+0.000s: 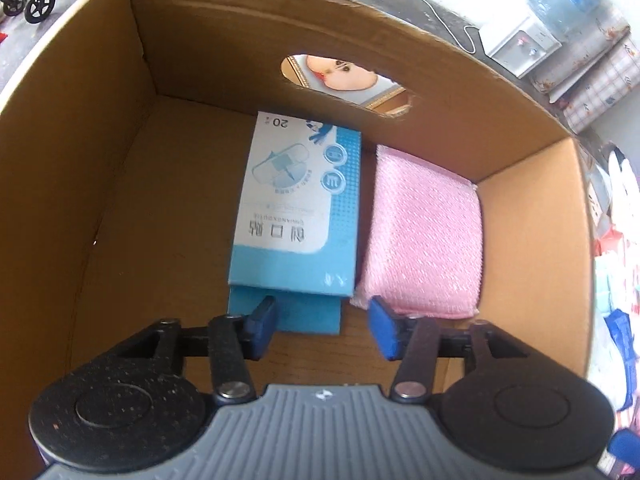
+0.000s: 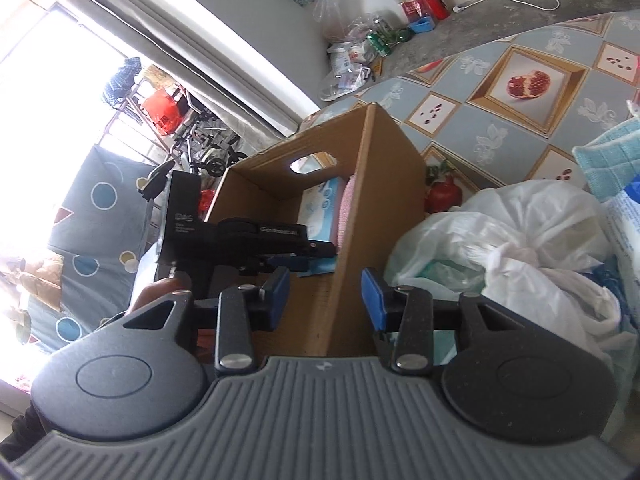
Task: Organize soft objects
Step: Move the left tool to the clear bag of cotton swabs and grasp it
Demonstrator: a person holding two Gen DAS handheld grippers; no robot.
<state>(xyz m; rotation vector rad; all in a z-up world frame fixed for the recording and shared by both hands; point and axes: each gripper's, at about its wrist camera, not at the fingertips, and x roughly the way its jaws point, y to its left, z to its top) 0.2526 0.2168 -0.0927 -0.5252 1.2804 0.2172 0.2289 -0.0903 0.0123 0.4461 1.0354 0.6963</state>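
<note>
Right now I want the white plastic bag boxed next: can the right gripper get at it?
Probably yes. The right gripper is open and empty, straddling the brown cardboard box's side wall, and the crumpled white plastic bag lies just beyond its right finger, outside the box, nothing covering it.

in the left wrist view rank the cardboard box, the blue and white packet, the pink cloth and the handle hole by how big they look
1. cardboard box
2. blue and white packet and pink cloth: too alike in apparent size to rank.
3. handle hole

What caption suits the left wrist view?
Open left gripper inside cardboard box, facing blue bandage pack beside pink cloth.
</note>
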